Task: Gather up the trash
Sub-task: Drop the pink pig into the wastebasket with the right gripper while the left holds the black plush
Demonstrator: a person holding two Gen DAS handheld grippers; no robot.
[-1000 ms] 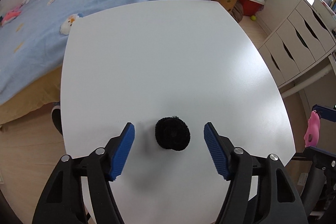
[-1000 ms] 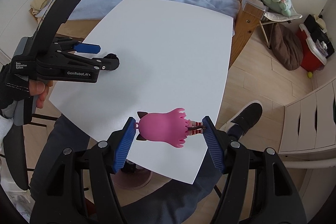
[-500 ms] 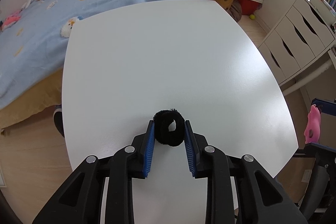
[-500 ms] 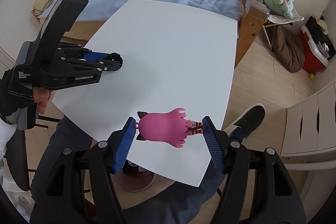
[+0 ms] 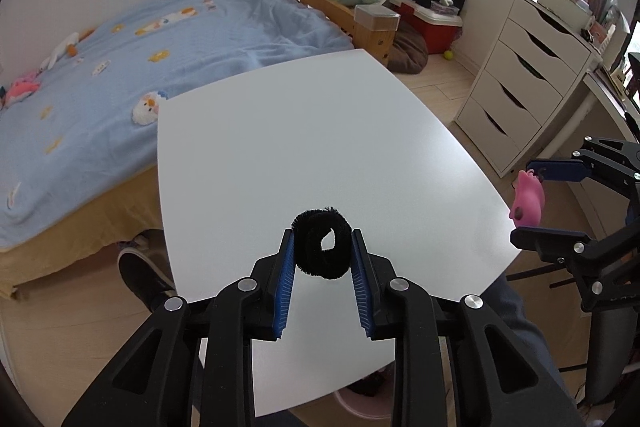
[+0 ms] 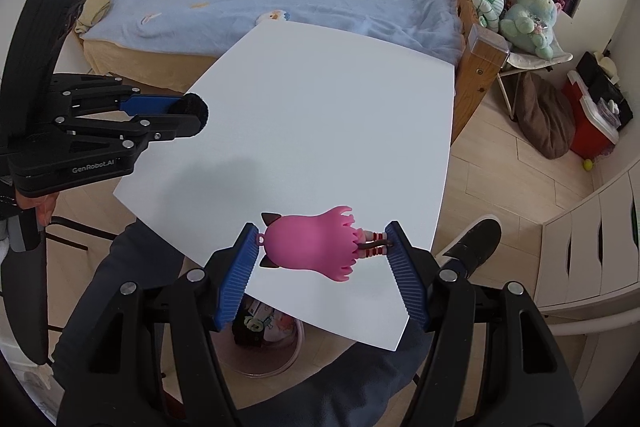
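Gripper jaws on the left gripper (image 5: 323, 251) are drawn in close and clamped on a black fuzzy ring (image 5: 322, 245), a plush loop with a small off-centre hole and a bristly outline. The blue ribbed pads (image 5: 285, 277) press its two sides, and the ring sits at the fingertips, lifted clear of the white desk (image 5: 304, 131) above its near part. In the right wrist view the same gripper (image 6: 188, 117) shows from the side, with the ring (image 6: 196, 107) as a dark tuft poking out past the fingertips, over the desk's left edge (image 6: 168, 131).

Right gripper (image 6: 322, 247) stands about half open and grasps a pink figurine (image 6: 310, 245) lengthwise: a rounded glossy body with a small loop and dark ear-like tips against the left pad, a fringe of pink tentacle-like points, and striped red-and-white legs meeting the right pad. It hangs over the desk's near corner. From the left wrist view the figurine (image 5: 529, 199) appears just beyond the desk's right edge, pinched between that gripper's (image 5: 532, 201) fingers.

Under the desk, a pink-rimmed bin (image 6: 276, 351) holds some scraps.
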